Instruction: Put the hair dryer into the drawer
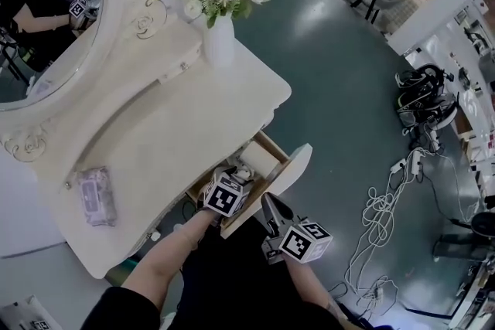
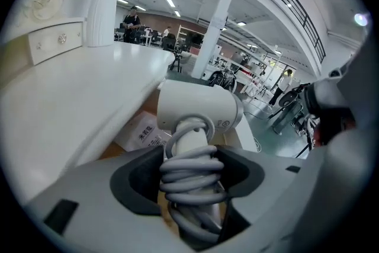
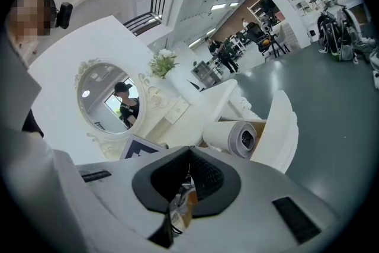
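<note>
The left gripper (image 1: 238, 180) has its 2 jaws clamped on the cord-wrapped handle of the hair dryer (image 2: 198, 106). The dryer's white body sits within the open drawer (image 1: 290, 170), between the table's front edge and the drawer's front panel. The right gripper (image 1: 268, 203) hangs just beside that panel, jaws together and empty. A vase (image 1: 219, 41) stands at the tabletop's far corner.

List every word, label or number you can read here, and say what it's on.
Nothing can be quoted with certainty.
White paper packet in the drawer: dark printed characters, too blurred to read.
Hair dryer: a small round mark, too small to read.
Wipes pack: its print is blurred.
Marker cube: black and white pattern only, no words.
</note>
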`<state>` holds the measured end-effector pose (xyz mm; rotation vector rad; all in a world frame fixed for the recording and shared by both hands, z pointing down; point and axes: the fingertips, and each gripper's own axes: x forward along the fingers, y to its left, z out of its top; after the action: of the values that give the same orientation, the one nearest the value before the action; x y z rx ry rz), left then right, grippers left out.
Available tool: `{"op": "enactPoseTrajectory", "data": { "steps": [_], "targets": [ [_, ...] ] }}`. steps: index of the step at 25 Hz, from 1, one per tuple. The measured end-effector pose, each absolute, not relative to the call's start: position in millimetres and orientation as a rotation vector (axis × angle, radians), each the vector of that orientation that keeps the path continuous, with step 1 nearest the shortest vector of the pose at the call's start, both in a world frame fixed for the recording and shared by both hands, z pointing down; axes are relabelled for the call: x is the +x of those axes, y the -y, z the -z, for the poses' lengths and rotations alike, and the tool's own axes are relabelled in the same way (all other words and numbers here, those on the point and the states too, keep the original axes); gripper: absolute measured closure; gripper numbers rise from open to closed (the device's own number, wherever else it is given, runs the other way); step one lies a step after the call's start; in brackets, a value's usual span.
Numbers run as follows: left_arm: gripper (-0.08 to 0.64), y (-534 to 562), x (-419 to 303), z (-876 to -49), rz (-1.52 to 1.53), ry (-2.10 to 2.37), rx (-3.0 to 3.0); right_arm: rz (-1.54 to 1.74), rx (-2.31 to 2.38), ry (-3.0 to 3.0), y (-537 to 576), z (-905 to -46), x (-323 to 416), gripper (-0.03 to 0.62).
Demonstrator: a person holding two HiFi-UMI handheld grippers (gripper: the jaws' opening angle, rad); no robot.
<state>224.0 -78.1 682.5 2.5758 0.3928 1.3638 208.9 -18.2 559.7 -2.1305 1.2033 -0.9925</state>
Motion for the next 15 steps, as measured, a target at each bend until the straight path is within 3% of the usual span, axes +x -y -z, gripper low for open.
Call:
{"op": "enactPoseTrajectory", "data": {
  "steps": [15],
  "targets": [
    [0.287, 87.5, 242.9, -727.4, -1.482, -0.283, 2.597, 1.021, -2.152, -1.152, 4.6, -569.9, 208.8, 0.571]
  ]
}}
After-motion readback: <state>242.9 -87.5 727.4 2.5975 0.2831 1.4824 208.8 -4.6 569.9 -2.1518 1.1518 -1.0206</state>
